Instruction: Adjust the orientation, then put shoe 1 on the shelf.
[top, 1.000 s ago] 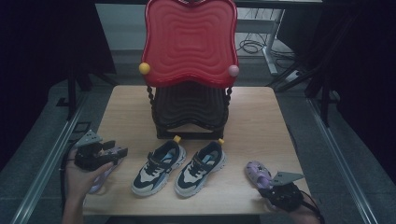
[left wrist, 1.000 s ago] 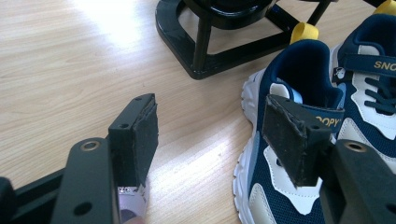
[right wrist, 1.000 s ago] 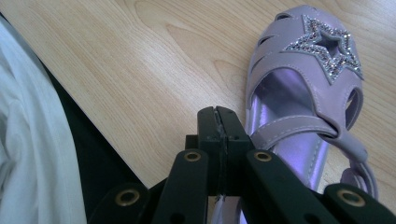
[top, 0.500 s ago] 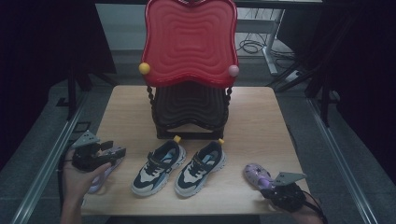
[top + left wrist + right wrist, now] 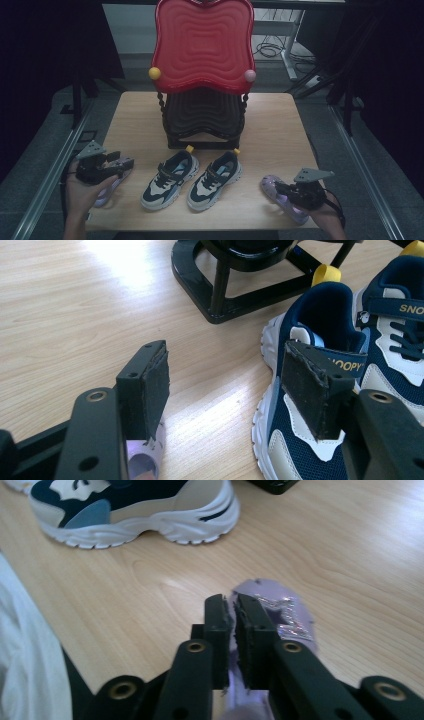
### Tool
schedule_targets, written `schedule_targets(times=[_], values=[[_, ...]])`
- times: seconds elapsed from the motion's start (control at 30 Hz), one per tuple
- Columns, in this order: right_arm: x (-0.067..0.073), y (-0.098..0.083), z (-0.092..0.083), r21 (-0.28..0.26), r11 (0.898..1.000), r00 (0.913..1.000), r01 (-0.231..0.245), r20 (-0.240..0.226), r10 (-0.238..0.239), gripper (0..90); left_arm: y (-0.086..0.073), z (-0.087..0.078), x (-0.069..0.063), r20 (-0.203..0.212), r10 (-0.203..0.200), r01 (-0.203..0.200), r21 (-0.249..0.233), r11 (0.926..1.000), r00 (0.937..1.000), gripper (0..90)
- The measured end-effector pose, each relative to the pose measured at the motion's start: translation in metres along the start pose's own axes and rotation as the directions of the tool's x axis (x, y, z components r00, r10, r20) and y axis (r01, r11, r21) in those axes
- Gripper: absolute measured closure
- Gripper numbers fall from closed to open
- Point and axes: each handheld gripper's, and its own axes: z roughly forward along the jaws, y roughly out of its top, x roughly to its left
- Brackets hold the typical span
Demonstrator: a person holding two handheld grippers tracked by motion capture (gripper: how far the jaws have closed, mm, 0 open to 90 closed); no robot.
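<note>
1. At the near right edge of the table (image 5: 280, 130), the right gripper (image 5: 280, 191) sits low over a purple clog (image 5: 267, 184). Its jaws have just been opening and now stand a narrow slit apart. In the right gripper view (image 5: 232, 610) a thin purple edge seems to lie in that slit, not pinched.
2. This clog (image 5: 285, 615) lies flat, with a glittery star on its toe.
3. At the near left, the left gripper (image 5: 125, 164) hovers with its jaws wide apart and nothing between them. A second purple clog (image 5: 105, 196) lies under it and shows beneath one jaw in the left gripper view (image 5: 142, 465).
4. The clogs look light, soft and bendy, probably foam or rubber. A thin rim or heel strap likely suits these jaws best, since a smooth toe may slip.
5. Between the clogs stand two navy and white sneakers (image 5: 170, 179), side by side.
6. Behind them is a black stand with a tall red back (image 5: 202, 45).
</note>
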Motion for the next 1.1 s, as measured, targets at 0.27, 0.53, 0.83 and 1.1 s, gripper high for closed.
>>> schedule_targets(times=[0.27, 0.53, 0.83, 1.1], values=[[-0.008, -0.004, -0.012, -0.039, 0.999, 0.9996, -0.021, 0.016, 0.021, 75.5, -0.001, -0.001, 0.0, 0.0, -0.001, 0.001, 0.001, 1.0, 1.0, 36.3], [-0.014, -0.005, -0.015, -0.027, 0.999, 0.9987, -0.039, 0.031, 0.039, 66.8, -0.005, -0.007, 0.003, -0.016, 0.01, -0.01, 0.01, 0.9999, 0.9998, 36.3], [-0.024, -0.016, -0.023, -0.023, 0.996, 0.9936, -0.085, 0.072, 0.087, 56.9, -0.026, -0.028, 0.026, -0.075, -0.017, 0.02, 0.047, 0.9987, 0.997, 36.4], [-0.027, -0.021, -0.031, -0.005, 0.995, 0.9905, -0.097, 0.097, 0.097, 55.6, -0.046, -0.036, 0.045, -0.129, -0.066, 0.077, 0.079, 0.9939, 0.9894, 36.7]])
